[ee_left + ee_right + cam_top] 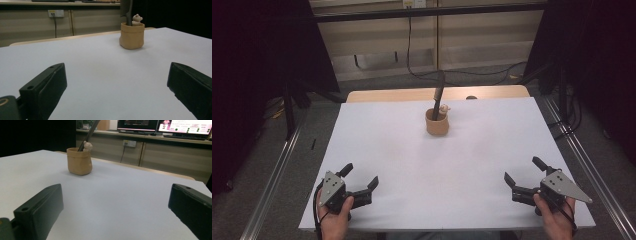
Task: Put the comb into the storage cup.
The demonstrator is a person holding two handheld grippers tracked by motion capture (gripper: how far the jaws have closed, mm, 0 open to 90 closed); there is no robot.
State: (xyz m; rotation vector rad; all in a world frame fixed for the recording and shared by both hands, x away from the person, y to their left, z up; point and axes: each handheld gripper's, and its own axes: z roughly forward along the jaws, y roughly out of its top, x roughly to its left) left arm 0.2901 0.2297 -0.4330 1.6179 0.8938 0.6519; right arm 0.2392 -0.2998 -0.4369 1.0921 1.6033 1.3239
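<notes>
White table (412, 165): we see a tan pot (437, 122) far centre, dark tool (438, 97) upright inside it. Left gripper (360, 176) and right gripper (523, 174) rest near edge, jaws spread, pinching nothing.

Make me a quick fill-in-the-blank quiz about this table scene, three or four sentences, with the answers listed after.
1. The tan cup stands on the ____ table.
2. A small ____ figure sits at the cup's rim.
3. The dark tool stands ____ the cup.
4. The left gripper and right gripper both have their jaws ____.

Answers: white; bear; inside; open
</notes>
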